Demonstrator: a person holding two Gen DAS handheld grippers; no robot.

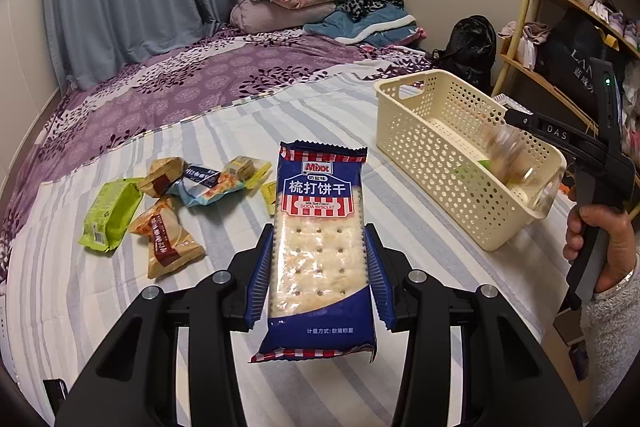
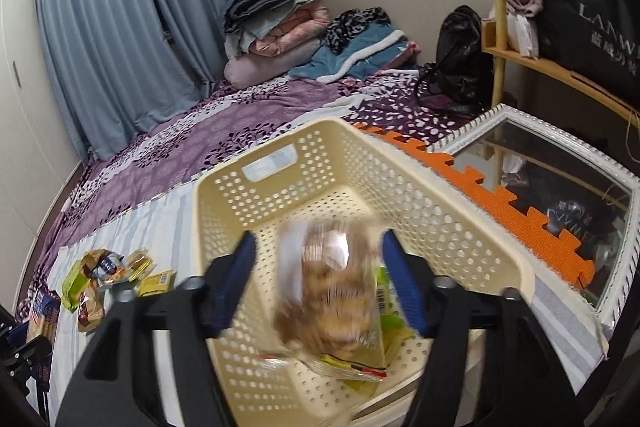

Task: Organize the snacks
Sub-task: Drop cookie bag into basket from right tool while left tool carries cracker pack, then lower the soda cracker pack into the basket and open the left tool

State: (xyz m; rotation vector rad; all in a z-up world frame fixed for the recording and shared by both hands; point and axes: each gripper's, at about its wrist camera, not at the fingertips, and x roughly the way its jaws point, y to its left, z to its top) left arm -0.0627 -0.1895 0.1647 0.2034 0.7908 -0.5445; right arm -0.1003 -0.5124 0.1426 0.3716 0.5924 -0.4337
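- Firmly, left gripper (image 1: 318, 259) is pinching the biscuit pack (image 1: 320, 227) above the bed (image 1: 120, 287).
- Right gripper (image 2: 320, 283) is standing spread, a blurred snack bag (image 2: 332, 291) between its fingers, over the basket (image 2: 248, 211).

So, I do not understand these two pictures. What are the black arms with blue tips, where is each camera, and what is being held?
They are handheld grippers, one per hand, not a robot. Each picture comes from a camera on a gripper, looking along its fingers. The left gripper is shut on a Mixx soda biscuit pack. The right gripper is open above the cream basket; a blurred clear snack bag sits between its fingers, seemingly dropping in. Five or six small snack packets lie on the striped bedsheet.
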